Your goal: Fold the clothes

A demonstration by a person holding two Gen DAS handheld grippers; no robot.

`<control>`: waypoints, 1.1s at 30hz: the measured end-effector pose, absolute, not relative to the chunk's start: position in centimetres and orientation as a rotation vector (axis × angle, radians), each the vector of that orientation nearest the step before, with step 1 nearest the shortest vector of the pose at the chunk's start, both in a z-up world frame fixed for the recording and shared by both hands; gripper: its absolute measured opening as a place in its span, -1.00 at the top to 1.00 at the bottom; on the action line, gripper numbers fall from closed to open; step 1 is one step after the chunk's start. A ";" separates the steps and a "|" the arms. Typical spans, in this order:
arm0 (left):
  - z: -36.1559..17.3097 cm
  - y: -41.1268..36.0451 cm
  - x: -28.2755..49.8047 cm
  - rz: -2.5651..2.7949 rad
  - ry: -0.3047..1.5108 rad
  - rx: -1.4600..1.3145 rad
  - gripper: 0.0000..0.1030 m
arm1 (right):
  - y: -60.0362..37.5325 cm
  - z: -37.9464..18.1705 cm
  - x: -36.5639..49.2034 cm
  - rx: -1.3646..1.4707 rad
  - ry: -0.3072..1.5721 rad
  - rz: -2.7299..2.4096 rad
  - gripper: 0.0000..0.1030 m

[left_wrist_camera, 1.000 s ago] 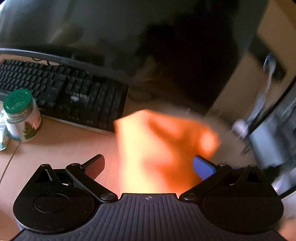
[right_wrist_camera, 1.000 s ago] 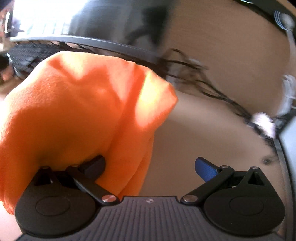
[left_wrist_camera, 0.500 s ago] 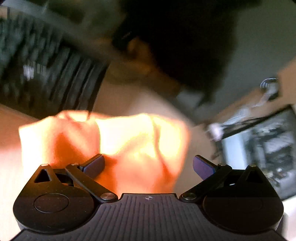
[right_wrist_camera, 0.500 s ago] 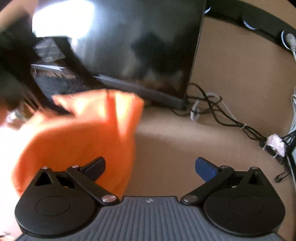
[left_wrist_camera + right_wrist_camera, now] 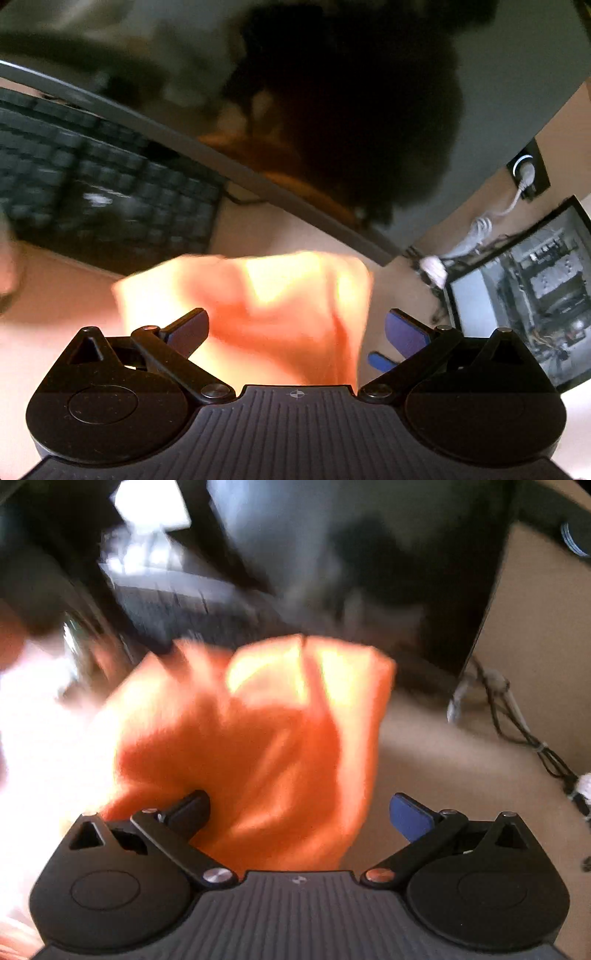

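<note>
both of my grippers have their fingers spread wide, gripping nothing: the left gripper (image 5: 295, 328) and right gripper (image 5: 300, 808) each look over the orange cloth (image 5: 258, 746), which lies bunched just ahead between the fingers, nearer the left finger in the right view. i judge the folding barely begun, with no flat fold showing. blur hides its long axis and heading.

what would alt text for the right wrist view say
A bunched orange cloth fills the middle of a motion-blurred fisheye view, lying between the spread fingers of the right gripper, which is open. Behind it stands a dark monitor, with cables trailing over the tan desk at right.
</note>
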State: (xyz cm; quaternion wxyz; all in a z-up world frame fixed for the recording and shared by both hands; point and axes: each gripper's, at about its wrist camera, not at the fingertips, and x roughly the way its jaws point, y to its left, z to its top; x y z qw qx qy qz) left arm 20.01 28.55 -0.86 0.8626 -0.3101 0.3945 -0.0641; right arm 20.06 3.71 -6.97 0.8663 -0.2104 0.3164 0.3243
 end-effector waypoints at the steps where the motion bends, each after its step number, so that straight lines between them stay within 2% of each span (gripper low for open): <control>1: -0.7 28.5 18.7 -0.124 0.817 -0.647 -1.00 | 3.6 -7.4 20.2 -0.422 0.656 0.672 -1.00; 5: -2.5 27.6 14.5 -0.218 0.797 -0.790 -1.00 | 2.8 -7.5 20.3 -0.362 0.690 0.661 -1.00; 7: -3.6 27.3 13.6 -0.240 0.795 -0.830 -1.00 | 1.1 -7.3 20.5 -0.266 0.764 0.702 -1.00; 9: -4.1 26.6 13.4 -0.229 0.809 -0.801 -1.00 | -0.9 -6.7 21.7 -0.140 0.840 0.722 -1.00; 12: -4.2 25.3 14.0 -0.211 0.850 -0.690 -1.00 | -3.8 -4.5 23.9 0.077 0.842 0.655 -1.00; 15: -4.6 24.0 14.6 -0.186 0.887 -0.583 -1.00 | -3.9 -2.8 26.3 0.177 0.790 0.571 -1.00; 20: -5.5 23.0 14.4 -0.167 0.938 -0.501 -1.00 | 1.3 -3.4 28.8 0.052 0.645 0.420 -1.00; 24: -5.2 23.1 13.5 -0.162 0.913 -0.427 -1.00 | 5.0 -7.4 30.3 -0.158 0.717 0.275 -1.00; 27: -4.9 23.8 13.0 -0.127 0.877 -0.389 -1.00 | 4.5 -8.2 29.6 -0.177 0.719 0.197 -1.00; 33: -5.0 24.2 13.5 -0.132 0.843 -0.317 -1.00 | -0.4 -5.0 25.4 -0.062 0.703 0.166 -1.00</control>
